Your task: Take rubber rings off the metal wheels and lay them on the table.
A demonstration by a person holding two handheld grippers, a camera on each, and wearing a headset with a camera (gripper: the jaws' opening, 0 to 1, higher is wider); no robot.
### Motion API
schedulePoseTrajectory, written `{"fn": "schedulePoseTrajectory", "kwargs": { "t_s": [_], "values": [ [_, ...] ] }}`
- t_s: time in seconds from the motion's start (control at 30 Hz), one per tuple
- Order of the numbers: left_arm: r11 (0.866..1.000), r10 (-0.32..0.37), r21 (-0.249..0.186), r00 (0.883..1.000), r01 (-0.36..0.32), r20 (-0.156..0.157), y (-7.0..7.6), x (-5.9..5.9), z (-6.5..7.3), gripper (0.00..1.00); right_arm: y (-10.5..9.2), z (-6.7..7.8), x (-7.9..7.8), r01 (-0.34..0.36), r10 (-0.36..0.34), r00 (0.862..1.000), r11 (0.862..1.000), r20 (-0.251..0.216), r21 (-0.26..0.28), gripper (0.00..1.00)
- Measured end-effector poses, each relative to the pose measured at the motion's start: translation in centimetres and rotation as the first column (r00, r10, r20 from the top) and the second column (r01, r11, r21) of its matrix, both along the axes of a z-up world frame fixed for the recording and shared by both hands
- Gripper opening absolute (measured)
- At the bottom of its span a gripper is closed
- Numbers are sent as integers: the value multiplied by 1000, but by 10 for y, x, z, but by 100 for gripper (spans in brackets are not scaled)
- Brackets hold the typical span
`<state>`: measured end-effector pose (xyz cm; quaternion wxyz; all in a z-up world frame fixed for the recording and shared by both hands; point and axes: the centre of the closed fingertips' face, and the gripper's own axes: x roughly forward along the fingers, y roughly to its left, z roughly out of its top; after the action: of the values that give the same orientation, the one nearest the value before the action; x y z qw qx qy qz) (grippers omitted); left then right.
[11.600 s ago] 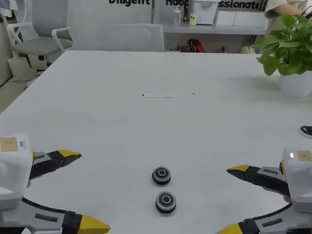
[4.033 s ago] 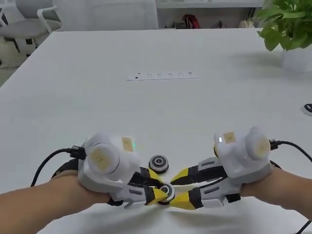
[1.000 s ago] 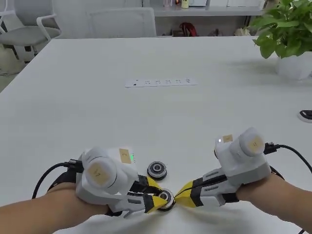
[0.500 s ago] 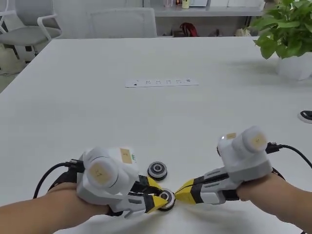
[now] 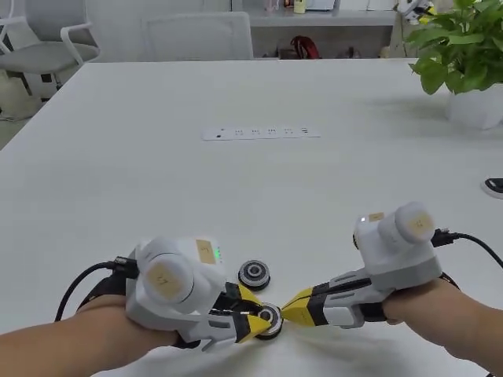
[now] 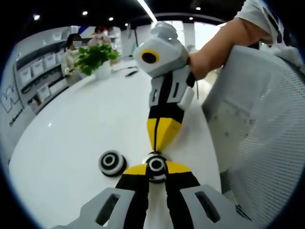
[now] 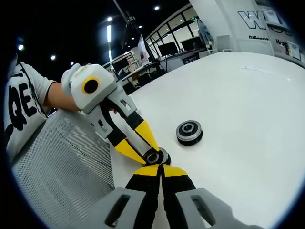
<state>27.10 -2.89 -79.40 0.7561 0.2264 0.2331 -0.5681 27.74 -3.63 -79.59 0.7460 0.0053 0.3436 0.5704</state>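
A small metal wheel point(image 5: 266, 318) with a black rubber ring on its rim sits between the yellow tips of my left gripper point(image 5: 263, 320), which is shut on it just above the table. In the left gripper view the wheel point(image 6: 156, 165) is held between my tips point(image 6: 156, 168). My right gripper point(image 5: 288, 312) comes in from the right with its jaws pressed together, and its tips point(image 7: 160, 168) touch the wheel's black rim point(image 7: 156, 156). Whether rubber is pinched between them is hidden. A second ringed wheel point(image 5: 254, 273) lies flat on the table just behind.
The white table point(image 5: 251, 188) stretches far ahead, with a flat white power strip point(image 5: 261, 133) at mid-table. A potted plant point(image 5: 464, 55) stands at the far right, and a small dark object point(image 5: 494, 187) lies at the right edge. Chairs stand beyond the table.
The right gripper's body has shifted slightly to the right while its tips stay at the wheel. The left gripper and both wheels have kept their places.
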Motion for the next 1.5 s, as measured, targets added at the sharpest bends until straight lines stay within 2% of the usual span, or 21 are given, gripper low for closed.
{"fn": "schedulePoseTrajectory", "kwargs": {
  "t_s": [1.3, 1.5],
  "values": [
    [1000, 7, 15, 1000, -7, -3, -1, 0, 0, 12, 7, 8, -7, -19, 21, 999, 999, -35, 40, 0],
    [1000, 8, 15, 1000, -8, -3, -2, 0, 0, 12, 12, 14, -11, -34, 37, 998, 997, -42, 71, 0]
  ]
}}
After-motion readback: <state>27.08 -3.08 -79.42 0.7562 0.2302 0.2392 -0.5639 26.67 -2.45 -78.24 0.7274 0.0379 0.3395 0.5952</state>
